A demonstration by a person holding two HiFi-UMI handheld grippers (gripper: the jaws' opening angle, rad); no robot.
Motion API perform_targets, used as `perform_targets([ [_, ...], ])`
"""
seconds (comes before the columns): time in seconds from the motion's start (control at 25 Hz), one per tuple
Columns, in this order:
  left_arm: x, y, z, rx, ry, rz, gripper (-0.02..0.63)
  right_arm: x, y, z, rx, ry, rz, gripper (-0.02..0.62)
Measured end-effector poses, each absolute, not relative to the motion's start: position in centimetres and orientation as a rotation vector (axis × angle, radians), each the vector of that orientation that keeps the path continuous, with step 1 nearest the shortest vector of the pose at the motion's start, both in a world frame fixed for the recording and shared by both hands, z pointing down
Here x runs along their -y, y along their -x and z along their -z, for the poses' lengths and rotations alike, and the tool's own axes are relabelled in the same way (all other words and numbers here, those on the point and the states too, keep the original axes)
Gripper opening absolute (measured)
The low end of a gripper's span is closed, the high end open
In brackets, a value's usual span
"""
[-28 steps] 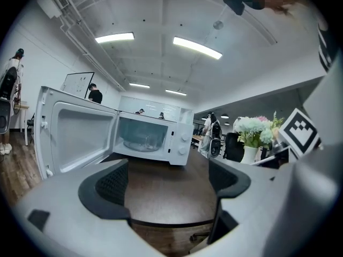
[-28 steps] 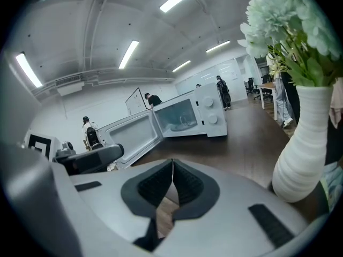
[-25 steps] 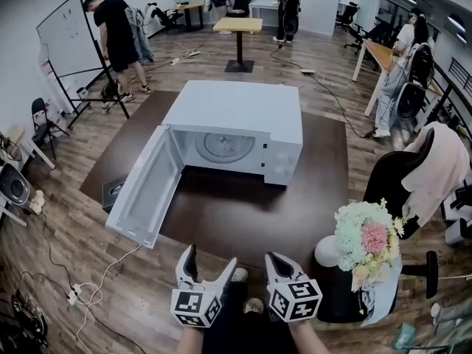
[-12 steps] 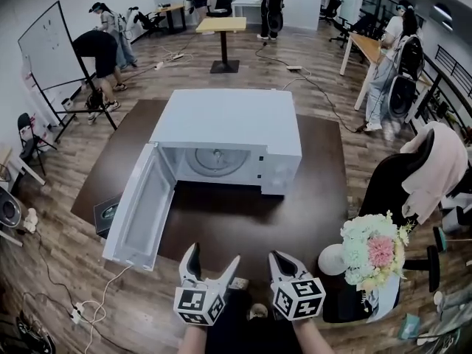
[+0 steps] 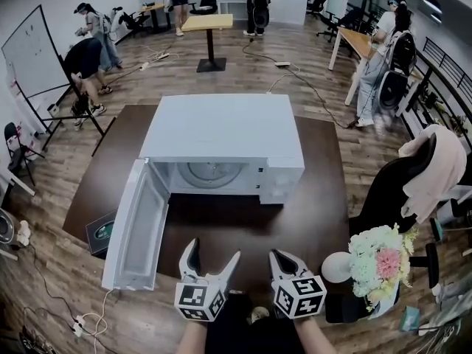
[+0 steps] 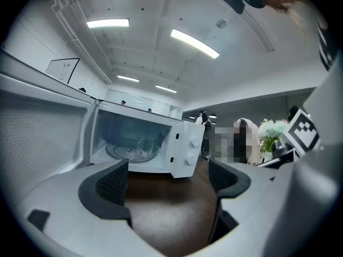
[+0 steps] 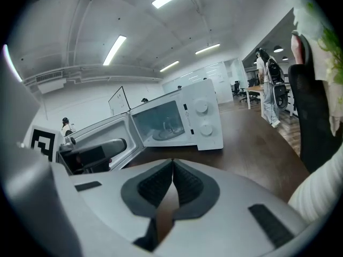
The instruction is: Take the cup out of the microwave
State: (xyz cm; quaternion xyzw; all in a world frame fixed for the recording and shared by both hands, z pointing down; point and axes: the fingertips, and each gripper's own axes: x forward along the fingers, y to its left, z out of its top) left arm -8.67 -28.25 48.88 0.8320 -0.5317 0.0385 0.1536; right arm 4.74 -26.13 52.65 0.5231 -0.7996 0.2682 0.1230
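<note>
Cup [image 6: 142, 145] in microwave [image 5: 221, 135] on table [image 5: 321, 169]

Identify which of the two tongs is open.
The left tongs: its jaws stand wide apart with nothing between them, while the right tongs has jaws touching.

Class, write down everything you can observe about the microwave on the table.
The microwave is a white, boxy oven standing upright on the dark brown table. Its door is swung wide open on the left side. Inside lies a round glass turntable carrying a clear cup. Two knobs sit on the right front panel.
</note>
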Motion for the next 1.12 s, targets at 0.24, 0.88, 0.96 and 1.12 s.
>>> perform_targets([
  [0.24,31.5,9.0,-49.4,1.486,-2.405,-0.120,0.443,28.4,-4.5,-53.1,2.299,-1.558,-0.790,-0.006],
  [0.88,41.2,9.9,-51.1,1.416,-2.471,-0.161,0.443,33.6,-4.0,-54.5,2.212,-1.638,-0.861,-0.006],
  [0.96,42.4,9.7,-51.1,1.409,-2.485,-0.159,0.443,33.9,-4.1,-54.7,2.197,-1.650,-0.867,-0.006],
  [1.12,44.8,9.2,-51.3,1.398,-2.516,-0.180,0.443,34.4,-4.3,-54.9,2.171,-1.666,-0.873,-0.006],
])
